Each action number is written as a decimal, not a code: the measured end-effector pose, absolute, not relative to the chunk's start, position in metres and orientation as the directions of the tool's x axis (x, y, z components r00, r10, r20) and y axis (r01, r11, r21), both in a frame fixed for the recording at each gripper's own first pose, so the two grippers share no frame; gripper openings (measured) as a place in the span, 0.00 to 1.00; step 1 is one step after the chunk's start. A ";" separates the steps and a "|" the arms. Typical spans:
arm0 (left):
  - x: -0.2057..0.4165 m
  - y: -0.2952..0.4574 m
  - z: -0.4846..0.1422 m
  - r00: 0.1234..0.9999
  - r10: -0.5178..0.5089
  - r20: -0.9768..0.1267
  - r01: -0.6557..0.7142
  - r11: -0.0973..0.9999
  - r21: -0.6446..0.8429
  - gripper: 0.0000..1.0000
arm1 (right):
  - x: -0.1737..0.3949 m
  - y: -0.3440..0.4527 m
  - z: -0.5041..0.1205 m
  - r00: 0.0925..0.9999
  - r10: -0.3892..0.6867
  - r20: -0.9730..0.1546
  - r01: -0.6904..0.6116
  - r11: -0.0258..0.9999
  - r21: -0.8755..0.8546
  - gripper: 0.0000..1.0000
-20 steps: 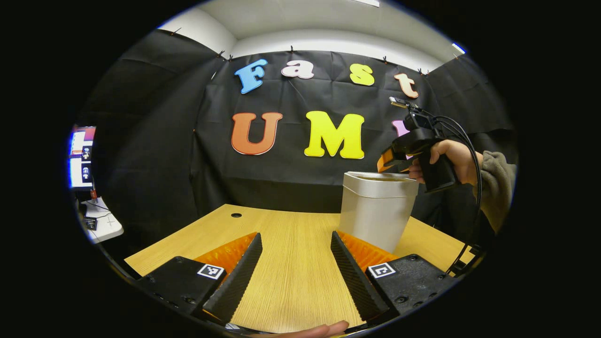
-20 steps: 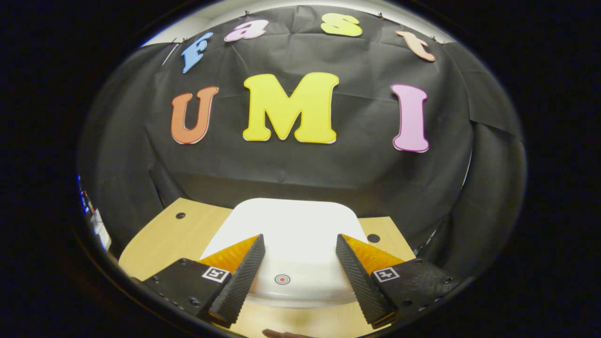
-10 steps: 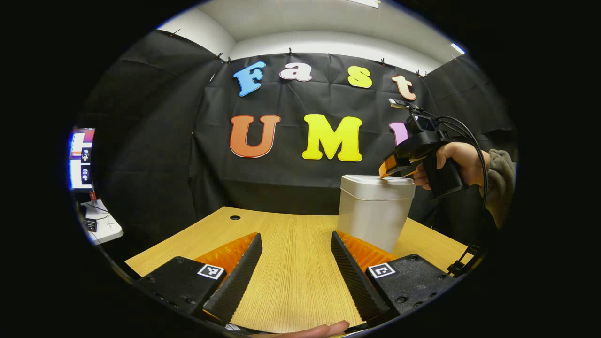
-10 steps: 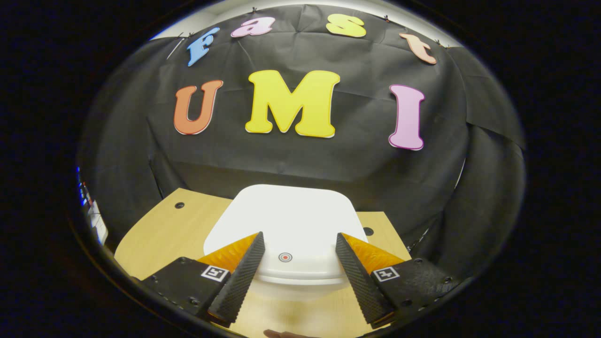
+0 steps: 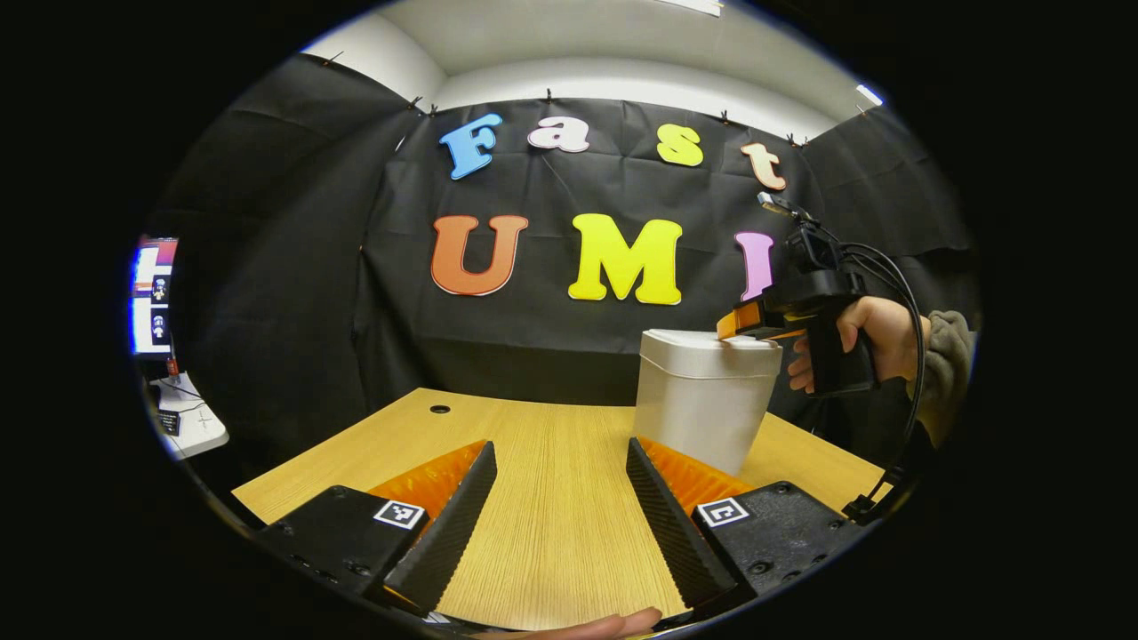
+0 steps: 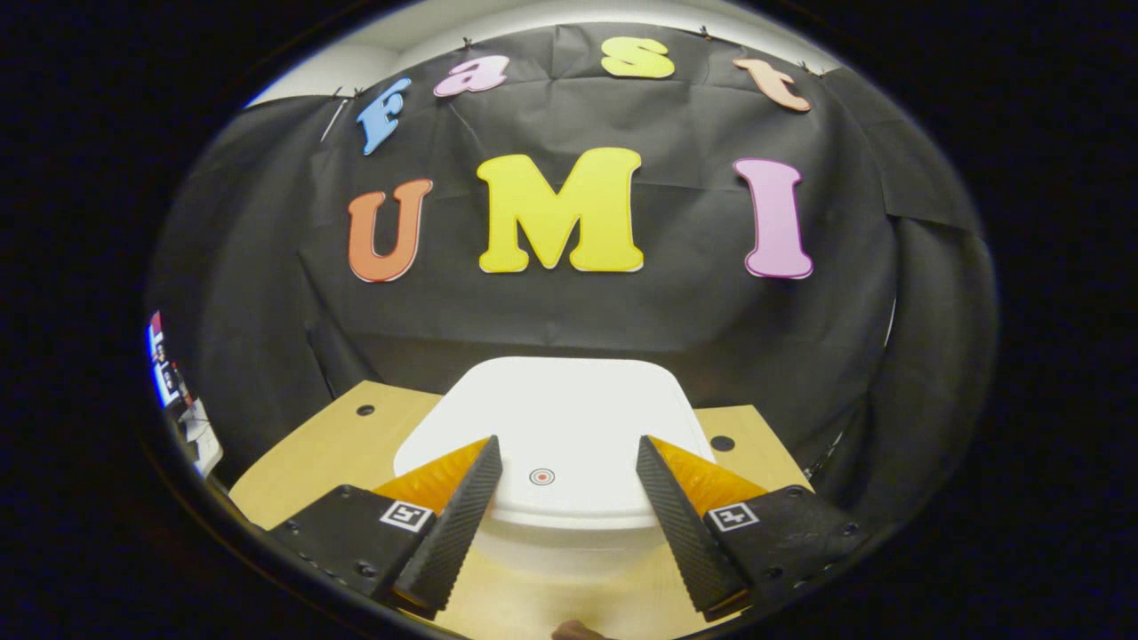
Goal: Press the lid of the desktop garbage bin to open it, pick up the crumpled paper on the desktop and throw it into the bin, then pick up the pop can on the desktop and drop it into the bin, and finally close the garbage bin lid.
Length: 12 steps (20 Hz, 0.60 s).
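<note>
The pale desktop bin [image 5: 698,409] stands on the right part of the wooden desk, its white lid [image 5: 709,342] lying flat and shut. In the right gripper view the lid [image 6: 569,404] lies just below me, with a small red round mark [image 6: 541,476] near its front edge. My right gripper [image 6: 567,444] is open, its fingers either side of that mark and over the lid's near edge. In the left gripper view that gripper [image 5: 736,324] is held by a hand [image 5: 876,324] at the bin's right top corner. My left gripper [image 5: 558,449] is open low over bare desk, left of the bin.
The wooden desk [image 5: 533,516] has a cable hole [image 5: 439,409] at its far left and another hole [image 6: 722,443] right of the bin. A lit monitor [image 5: 153,293] and a small white table [image 5: 191,431] stand beyond the desk's left edge. Cables [image 5: 902,356] hang from the right gripper.
A second ago the right gripper was pushing the lid down into the bin. The lid now sits flat and shut, and the right gripper has drawn back toward the bin's right edge. The left gripper stayed put.
</note>
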<state>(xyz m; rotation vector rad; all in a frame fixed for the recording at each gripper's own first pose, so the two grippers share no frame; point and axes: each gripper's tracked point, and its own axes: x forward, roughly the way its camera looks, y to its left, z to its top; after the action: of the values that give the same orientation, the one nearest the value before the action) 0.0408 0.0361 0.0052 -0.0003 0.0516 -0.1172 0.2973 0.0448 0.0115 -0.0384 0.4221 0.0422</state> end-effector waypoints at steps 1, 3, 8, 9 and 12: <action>0.041 0.035 0.005 0.991 -0.119 -0.053 0.119 0.993 -0.004 0.95 | 0.298 0.045 0.009 0.912 0.039 -0.409 -0.055 0.998 -0.027 0.96; 0.040 0.030 0.004 0.989 -0.137 -0.052 0.137 0.991 -0.008 0.95 | 0.296 0.044 0.006 0.910 0.052 -0.411 -0.065 0.998 -0.018 0.97; 0.040 0.028 0.009 0.990 -0.137 -0.034 0.138 0.990 0.006 0.95 | 0.296 0.043 0.010 0.946 0.056 -0.320 -0.061 0.998 -0.006 0.97; 0.039 0.027 0.010 0.990 -0.138 -0.031 0.139 0.990 0.011 0.95 | 0.296 0.044 0.009 0.954 0.061 -0.294 -0.063 0.998 0.001 0.96; 0.040 0.026 0.007 0.989 -0.143 -0.031 0.144 0.989 0.023 0.95 | 0.296 0.043 0.012 0.976 0.065 -0.206 -0.060 0.998 0.030 0.96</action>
<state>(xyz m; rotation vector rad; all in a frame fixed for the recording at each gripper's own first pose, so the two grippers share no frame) 0.0398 0.0258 0.0065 0.0247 0.0289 -0.1443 0.2961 0.0434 0.0122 0.0233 0.2079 0.0631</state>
